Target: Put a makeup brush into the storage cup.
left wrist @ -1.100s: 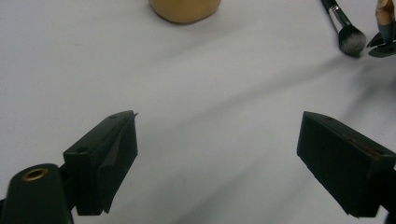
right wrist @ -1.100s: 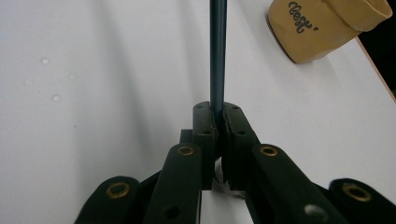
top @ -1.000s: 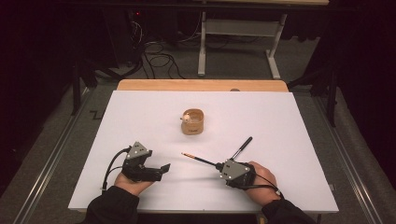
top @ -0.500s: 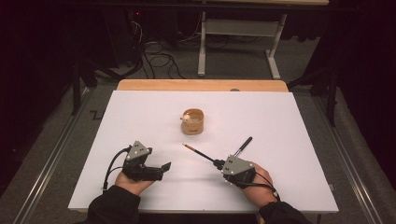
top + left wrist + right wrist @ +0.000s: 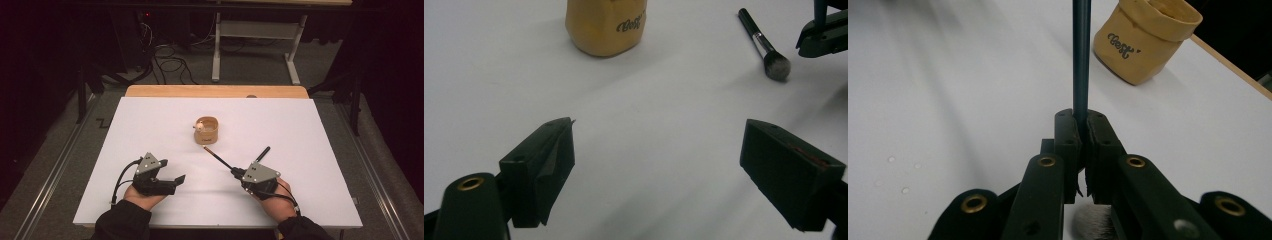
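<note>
Brush handle sits clamped in my right gripper, jaws pinched tight on the thin shaft, its tip aimed up and left toward the tan pouch and hovering just short of its base. Long axis runs diagonally across the table, bristle end behind my jaws, as the right gripper view shows. My worry: the grip is far back on a slim, round shaft, so the brush could swivel or slip and poke the soft pouch's wall instead of clearing its rim, tipping it. My left gripper rests well apart, released, jaws having just closed a little on nothing. A second brush lies on the table.
</note>
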Tool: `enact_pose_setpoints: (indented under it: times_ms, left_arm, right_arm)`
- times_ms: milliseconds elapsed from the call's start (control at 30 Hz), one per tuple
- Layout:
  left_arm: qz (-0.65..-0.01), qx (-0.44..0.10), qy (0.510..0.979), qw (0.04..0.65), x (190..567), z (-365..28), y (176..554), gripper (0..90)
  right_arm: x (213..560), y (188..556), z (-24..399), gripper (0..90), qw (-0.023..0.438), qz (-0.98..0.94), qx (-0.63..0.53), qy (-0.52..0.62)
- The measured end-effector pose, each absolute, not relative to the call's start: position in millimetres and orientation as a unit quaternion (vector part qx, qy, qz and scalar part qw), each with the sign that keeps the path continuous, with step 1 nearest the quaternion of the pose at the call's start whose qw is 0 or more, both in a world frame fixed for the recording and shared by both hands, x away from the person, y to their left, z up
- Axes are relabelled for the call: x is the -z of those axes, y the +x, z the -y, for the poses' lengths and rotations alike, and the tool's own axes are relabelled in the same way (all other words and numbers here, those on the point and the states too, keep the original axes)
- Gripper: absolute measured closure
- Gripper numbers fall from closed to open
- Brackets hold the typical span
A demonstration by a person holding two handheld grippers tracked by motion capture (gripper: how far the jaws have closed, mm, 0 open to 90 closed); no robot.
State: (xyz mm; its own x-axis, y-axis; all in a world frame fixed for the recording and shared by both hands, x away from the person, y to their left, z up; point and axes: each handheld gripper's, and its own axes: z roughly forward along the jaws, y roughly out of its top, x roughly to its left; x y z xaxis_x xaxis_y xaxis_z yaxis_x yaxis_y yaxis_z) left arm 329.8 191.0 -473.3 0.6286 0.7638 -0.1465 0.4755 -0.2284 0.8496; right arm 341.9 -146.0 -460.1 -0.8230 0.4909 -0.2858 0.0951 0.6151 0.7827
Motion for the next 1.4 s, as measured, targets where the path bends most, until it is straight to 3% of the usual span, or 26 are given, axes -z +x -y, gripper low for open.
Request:
enact_pose_setpoints:
  times_ms: [667, 1400]
  left_arm:
    - [-0.4, -0.158, 0.729, 0.533, 467, -195, 324, 13.8]
    - [-0.376, -0.156, 0.733, 0.545, 448, -177, 318, 16.3]
  right_arm:
    - [455, 343, 154, 87.2, 0.235, -0.827, -0.467, 0.209]
    - [441, 352, 130, 87.2, 0.238, -0.812, -0.494, 0.199]
